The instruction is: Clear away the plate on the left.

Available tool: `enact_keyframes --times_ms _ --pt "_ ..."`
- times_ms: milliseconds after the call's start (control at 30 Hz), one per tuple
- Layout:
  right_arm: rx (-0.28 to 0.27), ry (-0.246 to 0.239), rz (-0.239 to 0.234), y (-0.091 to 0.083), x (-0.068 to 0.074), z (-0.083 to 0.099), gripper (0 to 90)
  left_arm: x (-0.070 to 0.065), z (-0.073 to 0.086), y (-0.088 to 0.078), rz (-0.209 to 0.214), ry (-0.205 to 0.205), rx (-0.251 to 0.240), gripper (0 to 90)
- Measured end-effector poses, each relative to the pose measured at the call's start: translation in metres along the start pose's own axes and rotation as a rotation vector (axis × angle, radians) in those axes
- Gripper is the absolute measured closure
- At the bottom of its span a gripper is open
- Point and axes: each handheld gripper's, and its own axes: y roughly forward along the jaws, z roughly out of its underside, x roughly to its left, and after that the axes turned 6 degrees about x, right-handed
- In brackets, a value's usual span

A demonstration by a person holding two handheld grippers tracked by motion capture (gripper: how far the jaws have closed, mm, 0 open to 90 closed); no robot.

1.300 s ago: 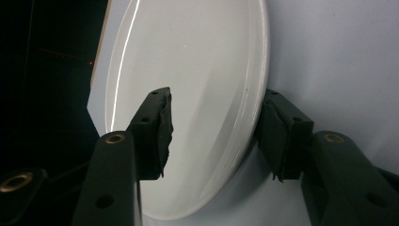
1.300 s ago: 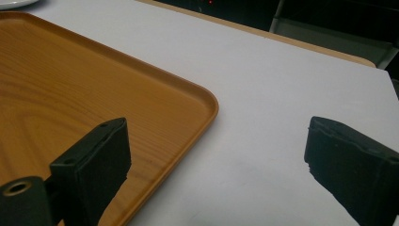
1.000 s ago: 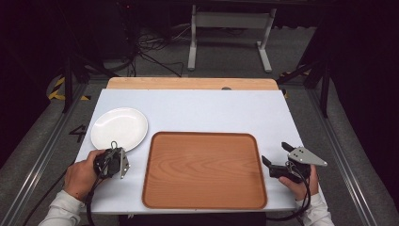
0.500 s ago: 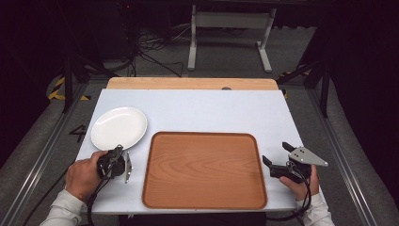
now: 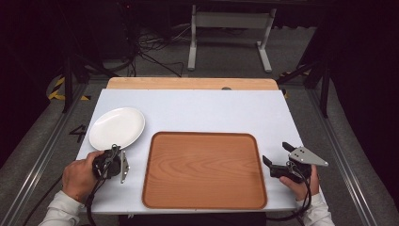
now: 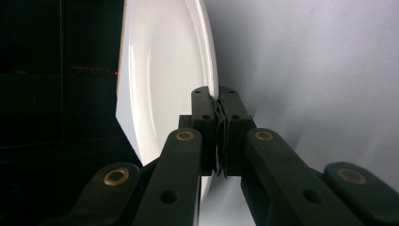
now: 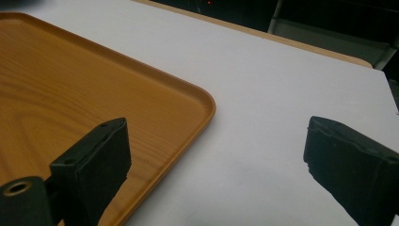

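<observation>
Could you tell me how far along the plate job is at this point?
Done: the left gripper has shut on the plate rim. In hand: the plate, not yet lifted. Left: probably moving it onto the empty tray. The right gripper waits open beside the tray.

White plate (image 6: 160, 84), far rim beyond the picture's top edge.

Setting: lab or test studio, not a home. White table (image 5: 197, 110) with a wooden board (image 5: 190, 83) along its far edge stands on grey carpet (image 5: 301, 52), centre of the frame. Surroundings dark, walls black. Loose cables (image 5: 146, 54) lie on the floor at upper left. Grey metal stand (image 5: 228, 21) at top centre. Yellow-black hazard tape (image 5: 59, 92) at left. Metal rails (image 5: 40, 160) run along both sides of the table.
</observation>
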Motion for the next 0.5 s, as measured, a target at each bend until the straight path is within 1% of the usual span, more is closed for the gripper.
enact_keyframes --times_ms 67,100,167,300,500 --pt "-0.003 -0.001 0.0 0.0 0.0 0.0 8.3 0.0 0.001 -0.001 0.001 -0.008 0.002 87.4" --pt "-0.003 -0.002 0.0 0.0 0.0 0.0 8.3 0.001 0.001 -0.002 -0.004 -0.003 0.001 87.3" --pt "-0.001 0.001 0.002 0.0 0.0 0.0 8.3 0.002 0.002 -0.002 -0.003 -0.018 0.002 87.3" --pt "-0.001 0.0 0.001 0.0 0.0 0.0 8.3 0.005 0.003 -0.006 -0.014 -0.031 0.0 87.2" --pt "-0.002 0.003 0.004 0.0 0.0 0.0 8.2 0.01 0.002 -0.014 -0.03 -0.049 -0.02 87.2"
